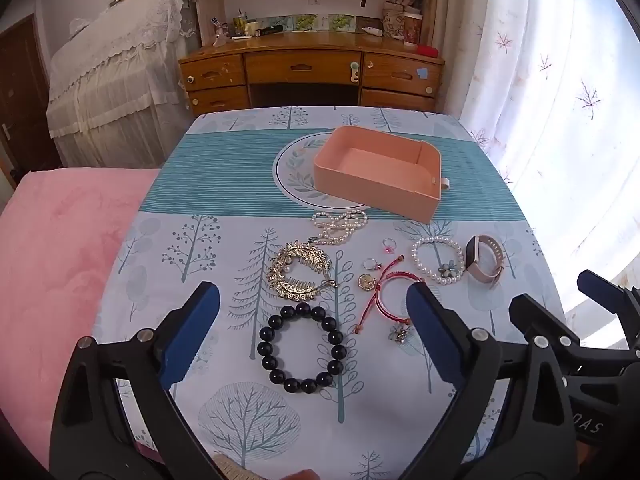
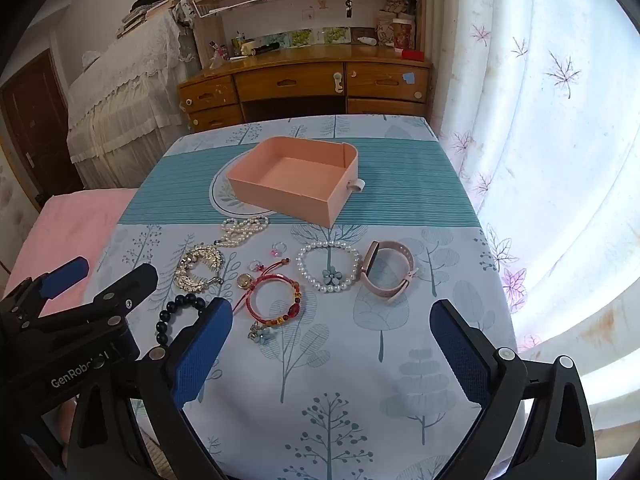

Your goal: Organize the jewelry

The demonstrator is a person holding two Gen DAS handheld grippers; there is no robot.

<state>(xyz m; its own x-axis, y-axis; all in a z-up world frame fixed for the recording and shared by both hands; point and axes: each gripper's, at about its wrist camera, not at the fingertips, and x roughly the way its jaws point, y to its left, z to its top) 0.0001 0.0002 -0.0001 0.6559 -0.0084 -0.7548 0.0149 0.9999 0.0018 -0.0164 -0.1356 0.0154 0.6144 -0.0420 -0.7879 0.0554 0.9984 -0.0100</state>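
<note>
An empty pink box [image 1: 376, 172] [image 2: 296, 178] stands open at the table's far middle. In front of it lie a pearl necklace [image 1: 340, 226], a gold comb [image 1: 298, 274], a black bead bracelet [image 1: 302, 350] [image 2: 176, 314], a red cord bracelet [image 1: 394, 292] [image 2: 274, 300], a pearl bracelet with a flower [image 1: 438, 260] [image 2: 329, 266], a pink watch [image 1: 484, 260] [image 2: 386, 270], small rings and a charm. My left gripper [image 1: 312, 340] is open above the black bracelet. My right gripper [image 2: 332, 352] is open above bare cloth near the front edge.
The table has a tree-print cloth [image 2: 340, 380]. A pink blanket [image 1: 60, 264] lies to the left. A white curtain [image 2: 560, 160] hangs close on the right. A wooden desk [image 1: 312, 72] stands behind the table.
</note>
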